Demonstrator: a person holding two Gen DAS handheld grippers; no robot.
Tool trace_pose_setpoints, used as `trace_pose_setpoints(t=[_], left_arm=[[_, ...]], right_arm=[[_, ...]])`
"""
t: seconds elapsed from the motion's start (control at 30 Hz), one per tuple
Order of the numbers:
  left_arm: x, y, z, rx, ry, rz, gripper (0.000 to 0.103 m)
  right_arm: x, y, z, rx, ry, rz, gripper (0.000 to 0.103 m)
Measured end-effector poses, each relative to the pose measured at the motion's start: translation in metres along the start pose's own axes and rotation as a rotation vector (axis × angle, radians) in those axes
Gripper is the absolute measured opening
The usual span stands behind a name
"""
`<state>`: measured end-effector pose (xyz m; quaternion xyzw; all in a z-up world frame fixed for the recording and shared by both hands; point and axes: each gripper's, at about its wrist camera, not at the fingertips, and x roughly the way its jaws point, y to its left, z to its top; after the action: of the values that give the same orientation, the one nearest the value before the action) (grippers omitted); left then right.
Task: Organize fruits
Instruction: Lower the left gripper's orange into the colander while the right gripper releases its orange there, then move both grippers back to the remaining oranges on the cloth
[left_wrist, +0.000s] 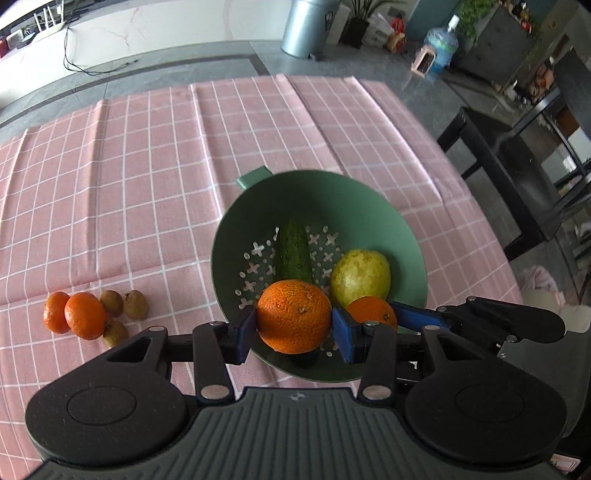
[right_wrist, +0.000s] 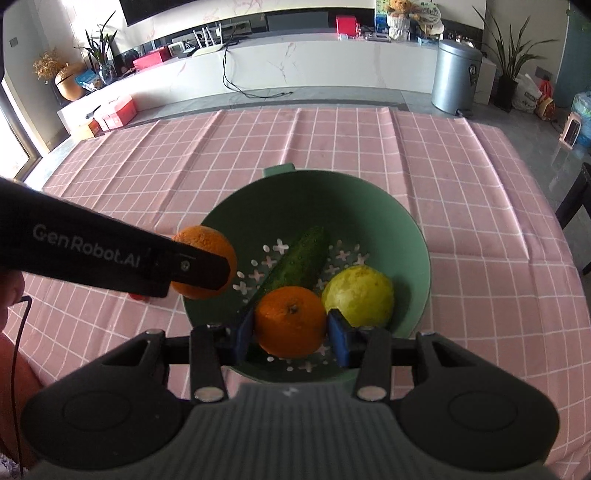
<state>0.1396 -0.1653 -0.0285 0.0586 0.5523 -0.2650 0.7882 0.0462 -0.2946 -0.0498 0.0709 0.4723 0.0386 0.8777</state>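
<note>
My left gripper (left_wrist: 294, 326) is shut on a mandarin (left_wrist: 293, 314) and holds it over the near rim of a green colander (left_wrist: 317, 192). My right gripper (right_wrist: 290, 328) is shut on a second mandarin (right_wrist: 290, 319), also above the colander (right_wrist: 332, 184). A cucumber (left_wrist: 293, 254) and a yellow-green pear (left_wrist: 360, 275) lie inside the colander. In the right wrist view the left gripper (right_wrist: 205, 266) comes in from the left, its mandarin (right_wrist: 201, 238) at the colander's left rim. One blue finger (left_wrist: 413, 315) of the right gripper shows beside its mandarin (left_wrist: 373, 314).
Two more mandarins (left_wrist: 74, 314) and several small brown fruits (left_wrist: 125, 306) lie together on the pink checked tablecloth (left_wrist: 147, 166), left of the colander. A dark bench (left_wrist: 498, 155) stands past the table's right edge. A metal bin (right_wrist: 456, 77) stands on the floor beyond.
</note>
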Motion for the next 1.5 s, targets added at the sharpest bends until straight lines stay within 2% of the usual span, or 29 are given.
trace_pose_setpoints(t=[0.13,0.43,0.73,0.83,0.9,0.97,1.1,1.23,1.5], left_arm=[[0.015,-0.001,0.003,0.019,0.041,0.032,0.051],[0.034,-0.002,0.008,0.054,0.085,0.079,0.051],[0.046,-0.005,0.007,0.070,0.116,0.089,0.052],[0.047,-0.005,0.007,0.071,0.114,0.099,0.057],[0.047,-0.004,0.006,0.065,0.114,0.095,0.057],[0.046,-0.004,0.006,0.064,0.112,0.093,0.058],[0.036,-0.007,0.005,0.063,0.088,0.089,0.069],[0.015,-0.010,0.003,0.074,0.033,0.093,0.069],[-0.042,0.003,-0.009,0.088,-0.167,0.150,0.069]], right_arm=[[0.013,-0.005,-0.003,0.032,0.054,0.018,0.041],[0.033,-0.001,-0.004,0.035,0.109,0.047,0.041],[0.038,-0.001,-0.004,0.019,0.124,0.044,0.042],[0.038,0.000,-0.005,0.010,0.124,0.041,0.042],[0.038,0.001,-0.005,0.009,0.121,0.037,0.045],[0.036,0.002,-0.004,0.008,0.114,0.039,0.056],[0.030,0.005,-0.003,-0.016,0.100,0.024,0.062],[0.018,0.008,-0.002,-0.015,0.068,-0.002,0.065],[-0.011,0.021,-0.005,0.019,-0.103,-0.039,0.072]])
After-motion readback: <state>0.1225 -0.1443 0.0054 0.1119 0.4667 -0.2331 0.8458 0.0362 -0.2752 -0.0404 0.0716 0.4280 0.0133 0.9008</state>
